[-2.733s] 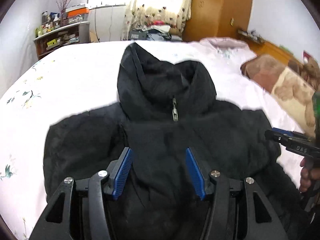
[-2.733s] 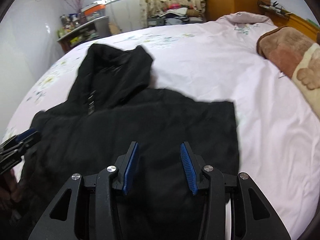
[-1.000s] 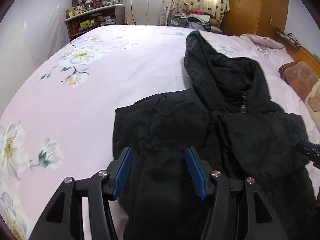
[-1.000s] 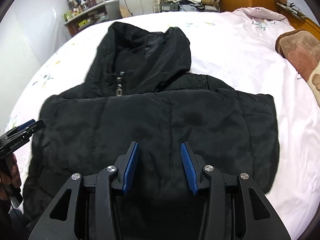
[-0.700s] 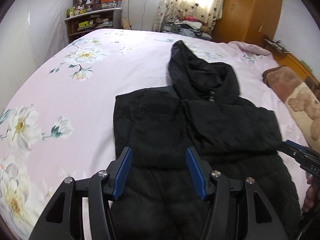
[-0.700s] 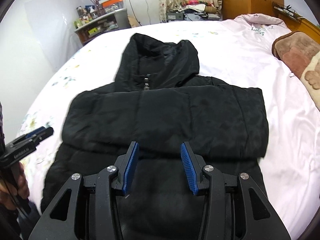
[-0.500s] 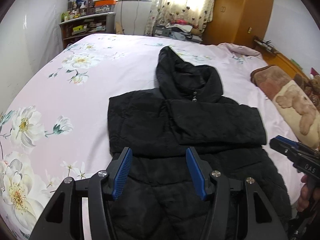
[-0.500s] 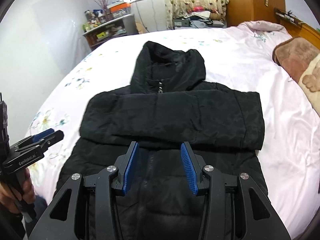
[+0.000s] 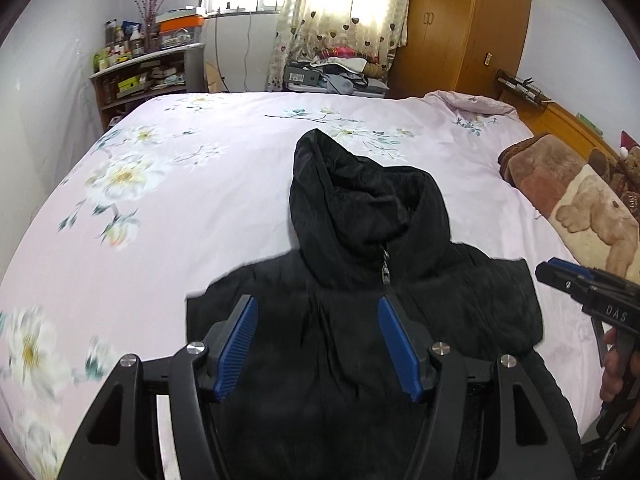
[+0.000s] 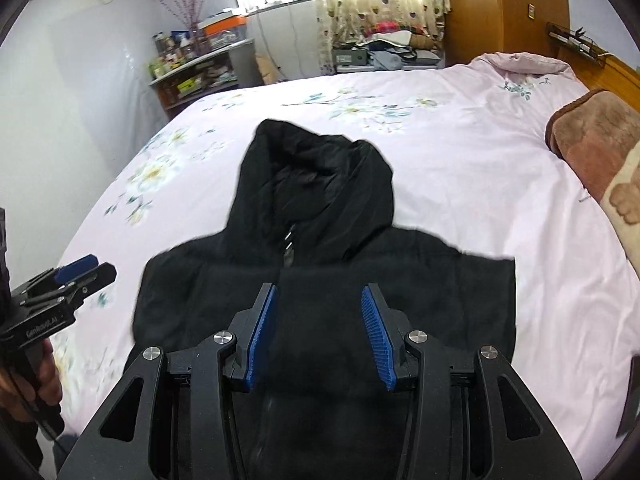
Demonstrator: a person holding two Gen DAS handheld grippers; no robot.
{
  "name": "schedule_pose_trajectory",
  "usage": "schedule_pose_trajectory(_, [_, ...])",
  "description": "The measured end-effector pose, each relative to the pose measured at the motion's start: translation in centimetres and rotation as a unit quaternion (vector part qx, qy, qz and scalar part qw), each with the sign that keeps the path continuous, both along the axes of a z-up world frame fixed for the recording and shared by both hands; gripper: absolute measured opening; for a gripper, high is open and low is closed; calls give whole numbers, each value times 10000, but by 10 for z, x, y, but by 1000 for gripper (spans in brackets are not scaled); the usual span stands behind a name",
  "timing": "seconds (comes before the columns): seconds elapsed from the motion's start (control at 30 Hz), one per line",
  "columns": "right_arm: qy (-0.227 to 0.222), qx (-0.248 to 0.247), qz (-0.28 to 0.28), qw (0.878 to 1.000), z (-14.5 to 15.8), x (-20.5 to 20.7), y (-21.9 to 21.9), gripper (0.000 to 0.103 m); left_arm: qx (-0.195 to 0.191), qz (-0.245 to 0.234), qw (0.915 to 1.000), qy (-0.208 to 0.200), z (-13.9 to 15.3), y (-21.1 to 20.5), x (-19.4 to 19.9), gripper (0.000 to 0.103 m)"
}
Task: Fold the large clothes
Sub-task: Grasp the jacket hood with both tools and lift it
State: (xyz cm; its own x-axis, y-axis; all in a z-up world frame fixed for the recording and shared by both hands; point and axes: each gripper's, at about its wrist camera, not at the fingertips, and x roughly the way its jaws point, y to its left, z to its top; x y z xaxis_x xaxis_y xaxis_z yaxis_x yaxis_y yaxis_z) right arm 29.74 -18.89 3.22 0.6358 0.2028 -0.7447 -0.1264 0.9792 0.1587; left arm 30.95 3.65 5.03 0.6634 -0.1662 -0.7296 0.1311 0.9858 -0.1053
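Jaws spread and empty on left gripper (image 9: 316, 344) and right gripper (image 10: 318, 334), left just widened, one black jacket (image 9: 360, 300), one bed (image 9: 180, 200)

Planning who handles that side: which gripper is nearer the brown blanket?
Right. The right gripper hangs at the jacket's edge beside the brown blanket; the left gripper hangs off the far side.

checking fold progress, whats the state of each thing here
black jacket: flat on the bed, zipped, sleeves folded across the chest
hood: spread out flat, not folded
left gripper: open, nothing held, jaws just been opening
right gripper: open, nothing held
bed: covered with a pink floral sheet
brown blanket: lying at the bed's right edge
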Motion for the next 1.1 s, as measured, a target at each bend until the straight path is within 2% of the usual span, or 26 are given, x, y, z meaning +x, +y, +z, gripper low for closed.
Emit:
schedule_pose_trajectory(0.13, [55, -10, -29, 10000, -10, 57, -7, 45, 57, -61, 9999, 82, -14, -4, 50, 65])
schedule_pose_trajectory(0.4, [276, -56, -138, 9995, -49, 163, -14, 45, -164, 129, 9986, 481, -62, -8, 155, 66])
schedule_pose_trajectory(0.53, [287, -64, -167, 9994, -59, 201, -12, 45, -176, 267, 9973, 666, -88, -8, 191, 66])
schedule_pose_trajectory(0.63, [327, -200, -169, 9991, -68, 223, -6, 45, -400, 318, 9959, 749, -104, -6, 203, 65])
schedule_pose_trajectory(0.67, [390, -246, -200, 9987, -72, 231, -5, 45, -406, 309, 9956, 792, -108, -7, 205, 62])
schedule_pose_trajectory(0.7, [474, -278, -264, 9981, -77, 238, -5, 45, -451, 284, 9953, 814, -113, -8, 205, 47])
schedule_pose_trajectory(0.73, [534, -311, -331, 9975, -81, 241, -5, 44, -532, 227, 9949, 832, -114, -8, 206, 37])
schedule_pose_trajectory(0.77, [570, -337, -376, 9971, -83, 243, -5, 32, -583, 169, 9944, 866, -116, -9, 206, 22])
schedule_pose_trajectory(0.8, [577, -402, -399, 9967, -85, 242, -5, 17, -601, 126, 9948, 819, -114, -10, 202, 15])
schedule_pose_trajectory(0.83, [561, -420, -412, 9967, -83, 240, -5, 6, -610, 88, 9955, 718, -110, -9, 198, 11])
schedule_pose_trajectory(0.9, [391, -304, -387, 9980, -74, 227, -8, 5, -659, 4, 9962, 563, -99, -8, 190, 6])
schedule_pose_trajectory(1.03, [102, -144, -315, 9993, -49, 202, -16, 4, -851, -83, 9959, 289, -73, -2, 168, 4])
schedule_pose_trajectory(1.1, [-143, 22, -290, 9995, -29, 176, -21, 4, -952, -142, 9953, 99, -57, 3, 148, 4])
